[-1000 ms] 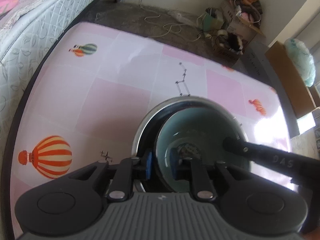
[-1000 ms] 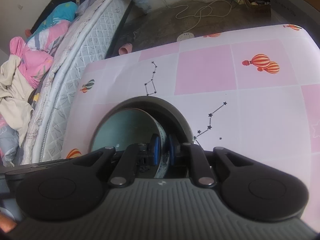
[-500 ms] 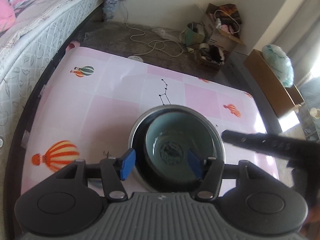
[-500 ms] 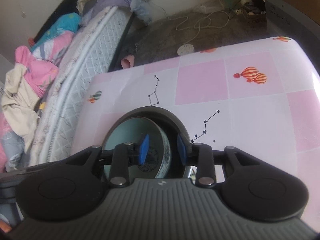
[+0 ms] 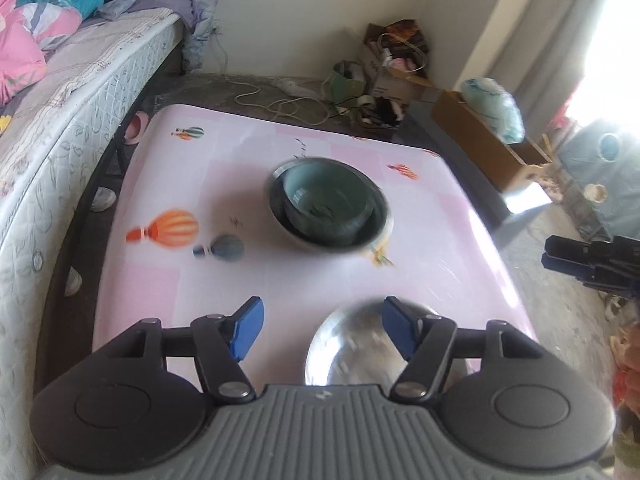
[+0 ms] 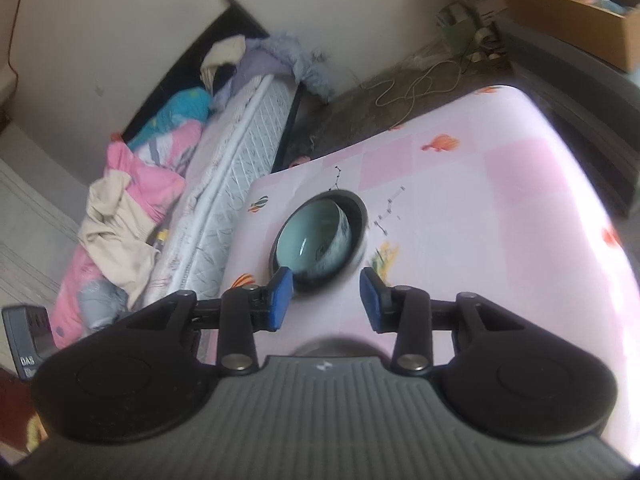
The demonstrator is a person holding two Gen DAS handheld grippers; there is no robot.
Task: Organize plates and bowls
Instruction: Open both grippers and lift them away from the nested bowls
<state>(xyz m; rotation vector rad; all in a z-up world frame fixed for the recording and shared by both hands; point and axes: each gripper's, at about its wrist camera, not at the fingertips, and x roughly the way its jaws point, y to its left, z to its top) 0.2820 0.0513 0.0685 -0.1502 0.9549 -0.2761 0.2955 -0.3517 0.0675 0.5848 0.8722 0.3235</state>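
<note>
Hiding steel bowl [image 5: 352, 344] partly: left claw [image 5: 320, 330]

Teal bowl [image 6: 316, 240] inside steel bowl [image 6: 358, 216]

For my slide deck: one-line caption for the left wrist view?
Open left gripper above a steel bowl; beyond, a teal bowl nested in a dark bowl.

Legible text: "DAB" on a grey device [image 6: 30, 336] at the right-wrist view's left edge (smaller print below unreadable).
</note>
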